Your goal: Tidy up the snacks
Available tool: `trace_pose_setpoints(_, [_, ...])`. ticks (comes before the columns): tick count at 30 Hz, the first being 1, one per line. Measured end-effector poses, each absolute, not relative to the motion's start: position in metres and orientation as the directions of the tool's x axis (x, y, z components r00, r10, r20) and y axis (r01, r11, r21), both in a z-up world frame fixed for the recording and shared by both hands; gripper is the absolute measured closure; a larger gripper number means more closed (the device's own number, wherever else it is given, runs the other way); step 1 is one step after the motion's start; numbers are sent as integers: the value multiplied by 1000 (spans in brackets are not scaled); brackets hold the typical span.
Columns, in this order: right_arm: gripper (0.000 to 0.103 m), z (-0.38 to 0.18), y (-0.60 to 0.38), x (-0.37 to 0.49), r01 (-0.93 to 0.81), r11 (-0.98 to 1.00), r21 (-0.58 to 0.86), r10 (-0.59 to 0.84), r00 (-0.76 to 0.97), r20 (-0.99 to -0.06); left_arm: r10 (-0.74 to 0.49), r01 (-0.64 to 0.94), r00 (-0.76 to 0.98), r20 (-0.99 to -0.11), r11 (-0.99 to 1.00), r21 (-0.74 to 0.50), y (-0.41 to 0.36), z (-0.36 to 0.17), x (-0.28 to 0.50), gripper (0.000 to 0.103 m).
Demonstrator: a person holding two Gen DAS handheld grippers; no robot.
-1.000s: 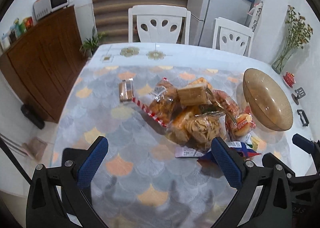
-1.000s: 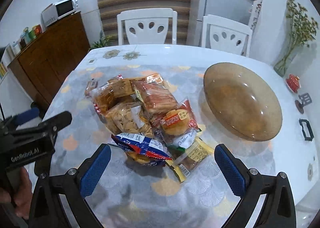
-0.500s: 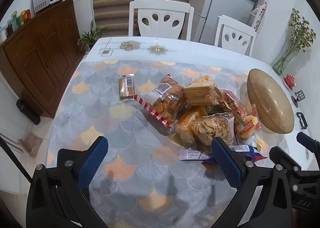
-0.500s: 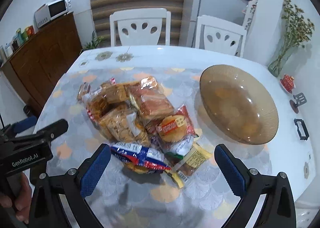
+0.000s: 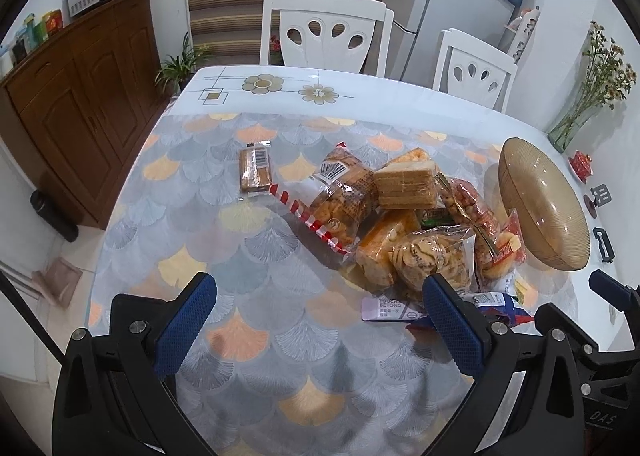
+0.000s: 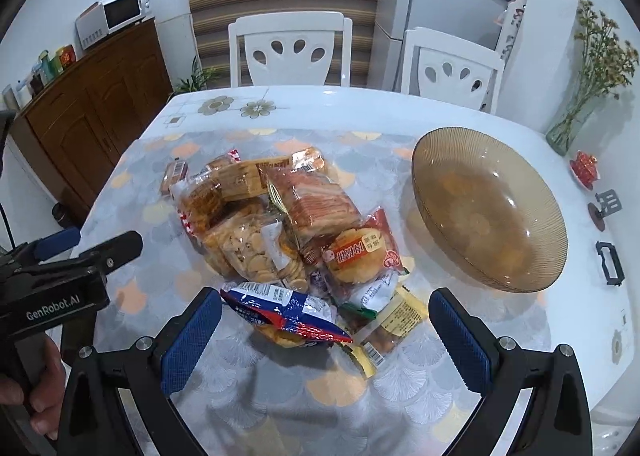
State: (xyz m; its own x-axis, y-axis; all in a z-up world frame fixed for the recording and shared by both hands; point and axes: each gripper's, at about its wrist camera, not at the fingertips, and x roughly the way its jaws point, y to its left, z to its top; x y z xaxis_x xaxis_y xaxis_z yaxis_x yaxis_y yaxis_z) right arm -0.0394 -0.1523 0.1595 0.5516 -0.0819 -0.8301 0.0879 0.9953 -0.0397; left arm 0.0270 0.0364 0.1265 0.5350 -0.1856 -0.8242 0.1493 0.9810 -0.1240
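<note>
While both hand-held grippers gape, snacks point(image 6: 280, 232) sit beside bowl point(image 6: 488, 212).

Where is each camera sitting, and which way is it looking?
Left wrist: sits on the left gripper, looks forward over the table toward the chairs; its open blue fingers and the right gripper at the right edge show.
Right wrist: sits on the right gripper, facing the same way, nearer the amber bowl; the left gripper and a hand show at left.
Both share: the snack pile, bowl, chairs, fridge.
</note>
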Motion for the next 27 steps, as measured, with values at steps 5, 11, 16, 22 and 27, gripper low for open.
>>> trace_pose_setpoints(5, [0,160,-155,-38,97,995,-31,-80,553,-830,-160,135,549,-820,986,-102,41,128,30,0])
trace_pose_setpoints(11, [0,154,-163,-34,103,995,-1,-57,539,-840,-122,99,566,-815,992,-79,57,132,41,0])
trace_pose_setpoints(16, [0,156,-163,-35,86,996,3,-44,542,-839,-89,58,586,-806,996,-68,77,144,55,0])
trace_pose_setpoints(22, [0,143,-168,-42,70,997,32,-7,488,-873,-83,55,587,-805,997,-62,84,152,64,0])
trace_pose_setpoints(27, [0,136,-172,-35,72,996,58,18,460,-888,-125,90,525,-842,992,-92,73,131,72,1])
